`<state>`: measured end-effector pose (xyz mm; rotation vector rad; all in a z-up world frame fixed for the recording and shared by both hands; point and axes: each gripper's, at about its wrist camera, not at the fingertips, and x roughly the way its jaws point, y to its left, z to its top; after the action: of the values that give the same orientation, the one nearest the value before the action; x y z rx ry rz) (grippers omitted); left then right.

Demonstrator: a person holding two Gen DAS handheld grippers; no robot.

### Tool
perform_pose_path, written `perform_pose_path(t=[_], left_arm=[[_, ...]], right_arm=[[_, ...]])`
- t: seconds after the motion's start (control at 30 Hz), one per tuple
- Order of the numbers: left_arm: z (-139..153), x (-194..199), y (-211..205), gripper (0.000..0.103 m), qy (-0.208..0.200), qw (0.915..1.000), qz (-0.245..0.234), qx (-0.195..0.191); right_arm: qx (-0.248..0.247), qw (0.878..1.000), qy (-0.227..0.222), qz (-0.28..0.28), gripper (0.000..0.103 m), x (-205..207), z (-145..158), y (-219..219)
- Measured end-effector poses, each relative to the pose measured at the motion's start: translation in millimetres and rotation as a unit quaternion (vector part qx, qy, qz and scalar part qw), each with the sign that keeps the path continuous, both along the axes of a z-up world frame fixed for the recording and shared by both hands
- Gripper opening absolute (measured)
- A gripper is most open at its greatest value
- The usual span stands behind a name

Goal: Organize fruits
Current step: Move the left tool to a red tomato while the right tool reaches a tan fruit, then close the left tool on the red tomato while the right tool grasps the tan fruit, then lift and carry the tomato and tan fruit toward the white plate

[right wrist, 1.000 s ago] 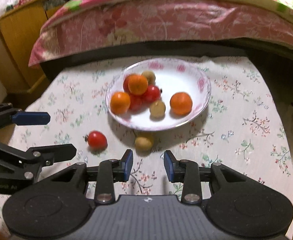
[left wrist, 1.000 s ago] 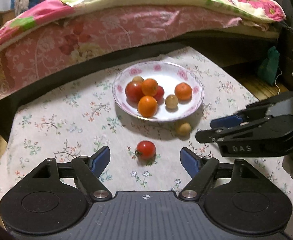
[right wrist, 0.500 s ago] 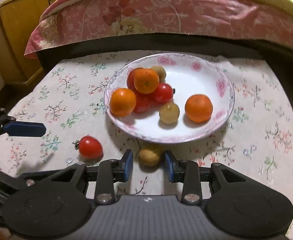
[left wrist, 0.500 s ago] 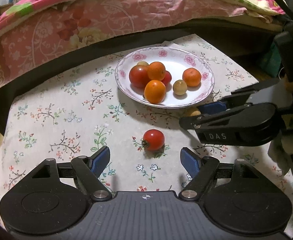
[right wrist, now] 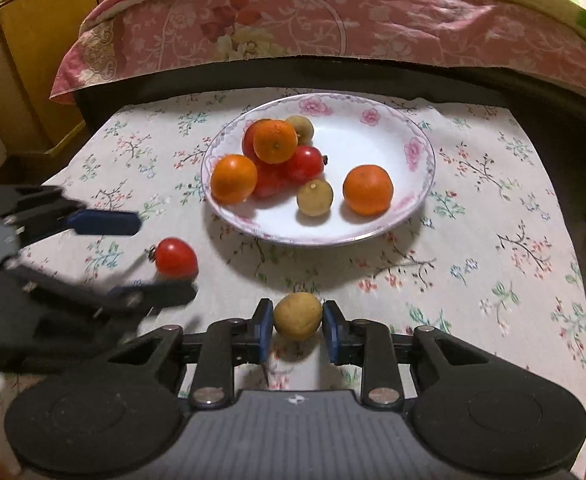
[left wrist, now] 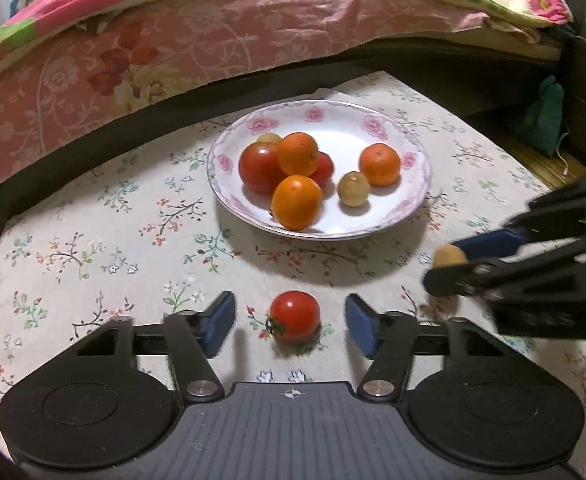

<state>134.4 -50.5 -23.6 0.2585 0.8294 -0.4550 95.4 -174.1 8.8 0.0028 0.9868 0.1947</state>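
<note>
Sitting on the floral tablecloth (left wrist: 93, 240) just in front of the flowered plate (left wrist: 413, 196), a small red tomato (left wrist: 295, 316) lies between the left gripper (left wrist: 291, 322)'s blue pads, its stem end turned down and to the left; those jaws have just been closing but gaps still show on both sides. Beside it, a tan round fruit (right wrist: 298, 315), with no clear long axis, is pinched between the right gripper (right wrist: 298, 330)'s pads. Both grippers angle steeply down at the cloth, and no writing is legible.
</note>
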Motion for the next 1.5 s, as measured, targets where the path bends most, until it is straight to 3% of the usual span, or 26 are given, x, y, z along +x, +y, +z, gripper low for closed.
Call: perform_pose_path(t=[0.07,0.63,0.87,1.2,1.5], left_arm=[[-4,3,-1,0.046,0.01,0.9999,0.004,0.0],[-6,-5,-2,0.035,0.025,0.9995,0.021,0.001],[8,-51,17,0.036,0.041,0.999,0.011,0.011],[-6,-89,19,0.04,0.042,0.9987,-0.007,0.027],[-7,-95,25,0.06,0.036,0.9989,-0.002,0.031]], right_arm=[[0.004,1.0,0.001,-0.003,0.027,-3,3,-2],[0.02,1.0,0.009,-0.015,0.027,-29,11,-8],[0.029,0.999,0.015,0.005,0.027,-50,12,5],[0.003,0.999,0.03,0.037,0.027,-81,-1,31],[-0.004,0.999,0.027,0.035,0.028,-84,-5,33]])
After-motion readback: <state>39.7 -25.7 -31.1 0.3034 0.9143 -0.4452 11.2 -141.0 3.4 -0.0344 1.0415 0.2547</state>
